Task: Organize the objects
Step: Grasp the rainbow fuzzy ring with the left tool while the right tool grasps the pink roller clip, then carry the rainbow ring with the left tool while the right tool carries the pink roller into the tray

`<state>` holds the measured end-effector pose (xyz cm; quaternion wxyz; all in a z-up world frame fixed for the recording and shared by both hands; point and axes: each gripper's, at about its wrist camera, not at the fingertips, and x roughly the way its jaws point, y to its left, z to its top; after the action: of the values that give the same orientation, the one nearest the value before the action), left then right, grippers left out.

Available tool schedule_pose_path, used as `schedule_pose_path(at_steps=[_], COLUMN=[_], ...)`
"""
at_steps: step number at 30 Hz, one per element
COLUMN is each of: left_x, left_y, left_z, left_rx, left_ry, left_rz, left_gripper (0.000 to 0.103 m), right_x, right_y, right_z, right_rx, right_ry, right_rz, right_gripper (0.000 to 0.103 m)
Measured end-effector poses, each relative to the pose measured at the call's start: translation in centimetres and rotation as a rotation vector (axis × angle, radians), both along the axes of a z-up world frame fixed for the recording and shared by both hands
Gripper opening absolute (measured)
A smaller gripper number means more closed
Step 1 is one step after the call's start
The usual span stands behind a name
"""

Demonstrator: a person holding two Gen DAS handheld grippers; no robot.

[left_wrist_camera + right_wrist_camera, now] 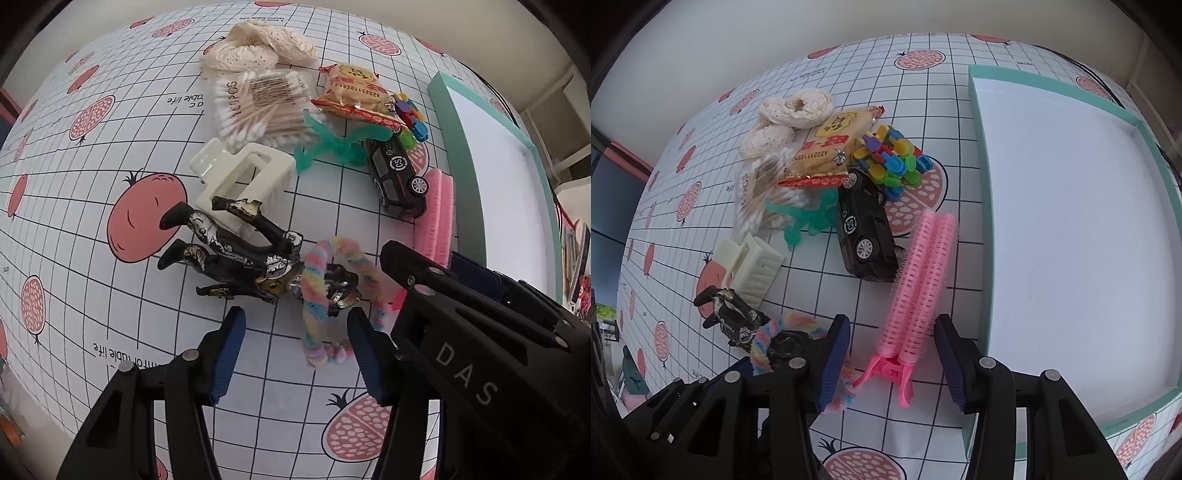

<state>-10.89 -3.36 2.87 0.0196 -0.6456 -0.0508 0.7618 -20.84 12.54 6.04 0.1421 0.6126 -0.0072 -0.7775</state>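
Observation:
My left gripper (295, 328) is open just short of a black and gold action figure (236, 251) lying on the table, with a pastel fuzzy loop (317, 295) draped over its head end. My right gripper (892, 334) is open around the clip end of a pink hair roller clip (919, 280), fingers on either side, not touching it. A teal-rimmed white tray (1071, 229) lies right of the roller and holds nothing. The right gripper's body (480, 332) shows in the left wrist view.
A pile sits behind: black toy car (864, 236), coloured building blocks (890, 158), snack packet (827, 147), cotton swab bag (258, 107), cream lace scrunchies (255, 48), white claw clip (243, 177), teal rubbery toy (325, 144). The gridded tablecloth (110, 332) covers the table.

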Motion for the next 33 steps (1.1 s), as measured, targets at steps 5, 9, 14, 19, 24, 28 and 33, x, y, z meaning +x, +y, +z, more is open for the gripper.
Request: schedule_pose_path(at_steps=[5,9,14,19,24,28,33], left_x=[0.4,0.8,1.4,1.9,2.6,3.1,3.9], left_y=[-0.9,-1.9,-3.3,-5.0,-6.6,-8.0,-9.7], left_z=[0.2,0.4,0.6,0.6,0.7,0.8,0.8], left_rx=[-0.012,-0.02,-0.009,0.03,0.057,0.069,0.101], left_ry=[0.008,0.019,0.032,0.032,0.03,0.03,0.021], left_rz=[-0.002,0.001,0.004,0.017,0.031,0.039,0.047], left_gripper=[0.05,0.037,0.025,0.015,0.014,0.013,0.011], right_x=[0.0,0.0,-0.2,-0.2,-0.8,-0.6,-0.7], right_y=[0.3,0.3,0.5,0.6,0.3,0.9,0.8], right_z=[0.0,-0.1,0.0,0.0,0.0,0.0,0.0], right_rx=[0.005,0.014,0.005,0.011,0.006,0.006,0.005], right_ry=[0.003,0.005,0.003,0.007,0.007,0.008,0.012], right_rz=[-0.008,-0.011,-0.016,-0.011,-0.01,-0.008,-0.007], right_gripper=[0.044,0.036,0.033,0.032,0.032,0.032,0.032])
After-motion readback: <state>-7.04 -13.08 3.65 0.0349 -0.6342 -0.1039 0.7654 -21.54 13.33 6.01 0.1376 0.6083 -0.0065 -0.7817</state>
